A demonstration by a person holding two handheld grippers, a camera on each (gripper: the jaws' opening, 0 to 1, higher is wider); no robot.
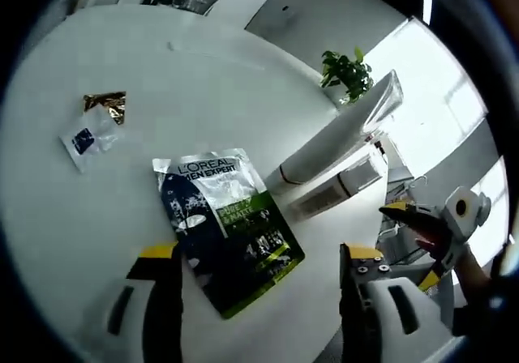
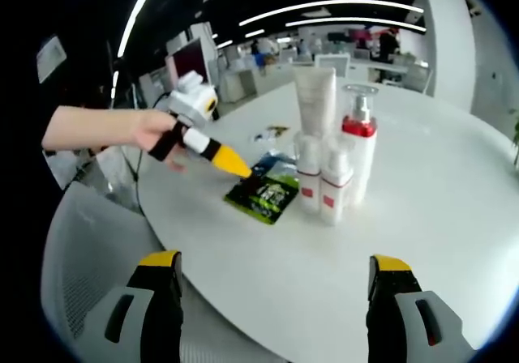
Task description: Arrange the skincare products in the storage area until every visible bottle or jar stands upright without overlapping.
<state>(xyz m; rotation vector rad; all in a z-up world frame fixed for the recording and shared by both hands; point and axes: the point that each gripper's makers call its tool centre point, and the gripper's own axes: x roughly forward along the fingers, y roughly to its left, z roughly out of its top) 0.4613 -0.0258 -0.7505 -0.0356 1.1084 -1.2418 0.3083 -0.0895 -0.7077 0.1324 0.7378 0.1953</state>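
Near the tabletop's front edge I see a tall white squeeze tube, a red-collared white pump bottle and two small clear bottles with red labels standing clustered, a flat dark-green sachet just beside them. My left gripper and right gripper both hover spread and empty. I judge the sachet limp and slippery; pinch an edge.

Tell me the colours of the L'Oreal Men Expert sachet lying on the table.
Dark navy with a bright green band and silvery top, clearest in the left gripper view: L'Oreal Men Expert sachet.
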